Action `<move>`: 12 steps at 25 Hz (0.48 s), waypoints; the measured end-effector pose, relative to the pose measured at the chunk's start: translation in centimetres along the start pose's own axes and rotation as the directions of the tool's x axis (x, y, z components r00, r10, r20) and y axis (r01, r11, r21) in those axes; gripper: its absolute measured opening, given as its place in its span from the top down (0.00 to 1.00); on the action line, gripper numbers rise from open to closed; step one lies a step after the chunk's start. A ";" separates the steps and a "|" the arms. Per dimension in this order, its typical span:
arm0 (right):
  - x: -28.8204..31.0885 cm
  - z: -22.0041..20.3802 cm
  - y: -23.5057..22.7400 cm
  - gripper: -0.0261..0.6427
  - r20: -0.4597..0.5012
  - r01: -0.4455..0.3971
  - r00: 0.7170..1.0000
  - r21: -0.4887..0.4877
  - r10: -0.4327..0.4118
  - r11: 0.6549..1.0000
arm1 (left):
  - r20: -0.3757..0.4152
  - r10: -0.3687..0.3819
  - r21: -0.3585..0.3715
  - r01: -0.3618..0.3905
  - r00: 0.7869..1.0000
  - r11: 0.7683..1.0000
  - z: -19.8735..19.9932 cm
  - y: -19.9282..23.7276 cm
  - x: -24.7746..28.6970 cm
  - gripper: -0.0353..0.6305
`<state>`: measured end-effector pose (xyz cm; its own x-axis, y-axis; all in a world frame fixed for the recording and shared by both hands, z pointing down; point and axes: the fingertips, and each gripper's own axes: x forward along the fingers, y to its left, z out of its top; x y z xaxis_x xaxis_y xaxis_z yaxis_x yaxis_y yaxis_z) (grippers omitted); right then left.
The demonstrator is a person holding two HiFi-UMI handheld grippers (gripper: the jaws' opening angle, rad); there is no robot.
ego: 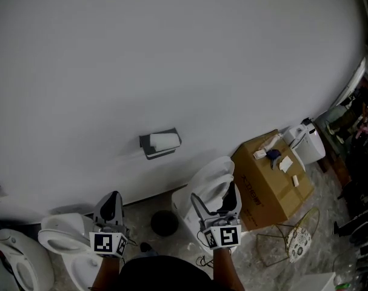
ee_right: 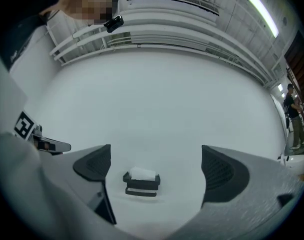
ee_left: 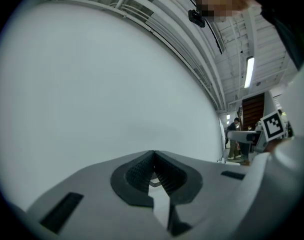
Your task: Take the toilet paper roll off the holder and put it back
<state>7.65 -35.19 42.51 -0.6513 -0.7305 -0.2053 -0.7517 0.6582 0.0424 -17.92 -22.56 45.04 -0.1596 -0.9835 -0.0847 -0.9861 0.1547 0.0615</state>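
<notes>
— While the toilet paper roll sits in its dark holder on the white wall, where are the two grippers?

— Both are low and well apart from it, held out in front of the person. The right gripper points toward the holder. In its own view the roll and holder show in the gap between the jaws, far off on the wall.

— So its jaws are apart?

— Wide apart, and it has hold of nothing.

— And the left gripper?

— Its jaws are pressed together, the ribbed pads meeting tip to tip with nothing caught in them. Its own view takes in plain wall, and in the head view it sits left of the holder.

— What lies under the holder?

— A white toilet stands below and to the right of it, under the right gripper in the head view. Another white toilet is under the left gripper. A dark round thing lies on the floor between the two.

— And further right?

— A brown cardboard box stands just beside the first toilet. A few small items lie on top of it, among them a blue object. Beyond the box is a white appliance, and in front of the box a wire stand stands on the pale stone floor.
</notes>
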 end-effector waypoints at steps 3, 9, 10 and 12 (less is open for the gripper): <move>1.7 -0.3 0.8 0.14 0.004 -0.019 1.000 -0.003 0.019 1.000 | -0.009 0.006 -0.004 -0.006 1.000 1.000 0.0 1.5 0.7 0.94; 3.8 -2.0 2.0 0.15 -0.037 -0.046 0.998 -0.001 0.046 0.999 | -0.023 0.004 -0.027 -0.004 1.000 1.000 -0.7 3.2 0.9 0.94; 4.1 -2.2 2.2 0.15 -0.041 -0.051 0.998 -0.002 0.051 0.999 | -0.023 0.009 -0.029 -0.009 1.000 1.000 -0.8 3.5 0.9 0.94; 4.7 -2.5 2.6 0.15 -0.045 -0.065 0.997 -0.009 0.065 0.998 | -0.025 0.021 -0.033 -0.022 0.999 0.999 -1.0 4.1 0.9 0.94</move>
<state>2.34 -37.36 44.07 -0.7025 -0.6939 -0.1577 -0.7086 0.7027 0.0644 -22.02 -22.89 46.17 -0.1789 -0.9821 -0.0582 -0.9802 0.1729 0.0966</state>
